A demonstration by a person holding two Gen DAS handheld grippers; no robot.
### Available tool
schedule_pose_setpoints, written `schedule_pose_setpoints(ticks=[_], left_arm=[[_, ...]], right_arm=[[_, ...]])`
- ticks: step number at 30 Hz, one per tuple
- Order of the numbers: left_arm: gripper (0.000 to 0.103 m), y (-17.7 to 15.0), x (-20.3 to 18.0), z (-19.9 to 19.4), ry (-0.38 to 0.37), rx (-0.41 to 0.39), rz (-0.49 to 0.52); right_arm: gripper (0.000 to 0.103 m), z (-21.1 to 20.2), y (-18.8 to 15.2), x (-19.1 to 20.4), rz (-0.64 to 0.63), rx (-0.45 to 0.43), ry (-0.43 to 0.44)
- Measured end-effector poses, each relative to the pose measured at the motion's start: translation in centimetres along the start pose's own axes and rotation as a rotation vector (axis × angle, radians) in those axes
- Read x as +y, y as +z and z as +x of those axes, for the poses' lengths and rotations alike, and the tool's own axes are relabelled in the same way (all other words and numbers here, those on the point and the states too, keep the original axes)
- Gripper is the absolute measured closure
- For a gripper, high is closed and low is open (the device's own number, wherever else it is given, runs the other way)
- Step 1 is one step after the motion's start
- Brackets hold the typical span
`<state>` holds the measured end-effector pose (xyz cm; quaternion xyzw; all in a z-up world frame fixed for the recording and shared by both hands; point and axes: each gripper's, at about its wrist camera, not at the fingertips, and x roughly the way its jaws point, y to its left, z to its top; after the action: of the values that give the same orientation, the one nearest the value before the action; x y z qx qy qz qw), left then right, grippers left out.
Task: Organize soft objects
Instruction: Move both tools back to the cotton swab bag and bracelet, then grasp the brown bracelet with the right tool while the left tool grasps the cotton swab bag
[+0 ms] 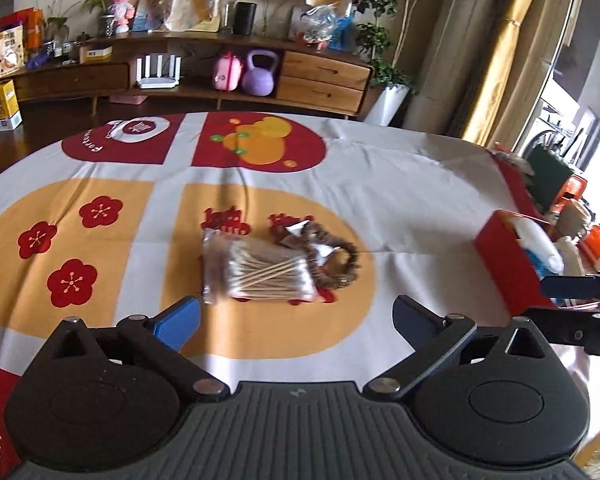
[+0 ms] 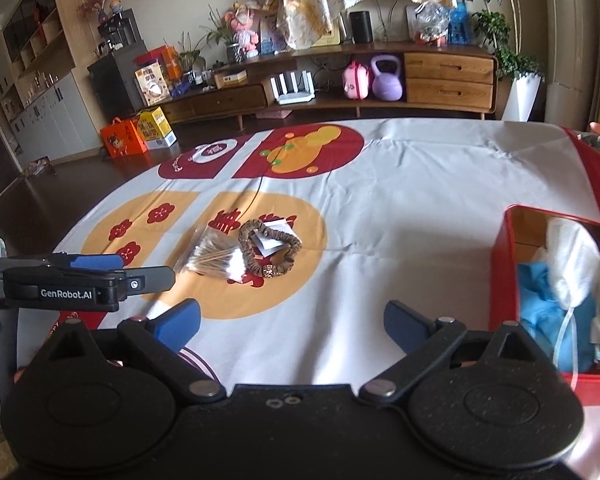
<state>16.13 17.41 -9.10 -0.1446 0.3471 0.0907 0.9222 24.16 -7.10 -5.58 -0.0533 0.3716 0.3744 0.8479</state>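
Left tool [image 1: 296, 316]: released, empty. Right tool [image 2: 292, 316]: released, empty. Swabs [image 1: 260, 274] just ahead of left tool, touching scrunchie [image 1: 334, 258]. Box [image 2: 540, 280] right of right tool. Risk: slick bag slipping; scrunchie, possibly overlapping, dragged along.

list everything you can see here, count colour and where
bag of cotton swabs: one, clear with white tips and wooden sticks, on the orange patch of the cloth
scrunchie: one, brown, touching the bag's right side, over a white paper tag
red box: one, at the cloth's right edge, holding blue and white soft items
tablecloth: one, white with red and orange prints
kettlebell: one, purple, on the low shelf of the wooden cabinet behind
pink case: one, beside the kettlebell
left gripper: one, black with blue fingers, open, just short of the bag
right gripper: one, same colours, open, above bare cloth left of the box
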Motion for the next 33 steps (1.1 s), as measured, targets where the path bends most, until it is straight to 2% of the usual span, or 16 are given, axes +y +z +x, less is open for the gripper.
schedule_pose_setpoints(ticks=[12, 21, 33], left_arm=[[0.000, -0.6, 1.0, 4.3, 0.081, -0.003, 0.044], [0.000, -0.5, 1.5, 7.3, 0.087, 0.005, 0.026], [0.000, -0.2, 0.6, 9.7, 0.108, -0.014, 0.062]], right_arm=[[0.022, 6.1, 1.7, -0.4, -0.005, 0.062, -0.016], [0.034, 10.3, 2.9, -0.6, -0.027, 0.095, -0.012], [0.053, 14.7, 3.7, 0.0, -0.071, 0.116, -0.038]])
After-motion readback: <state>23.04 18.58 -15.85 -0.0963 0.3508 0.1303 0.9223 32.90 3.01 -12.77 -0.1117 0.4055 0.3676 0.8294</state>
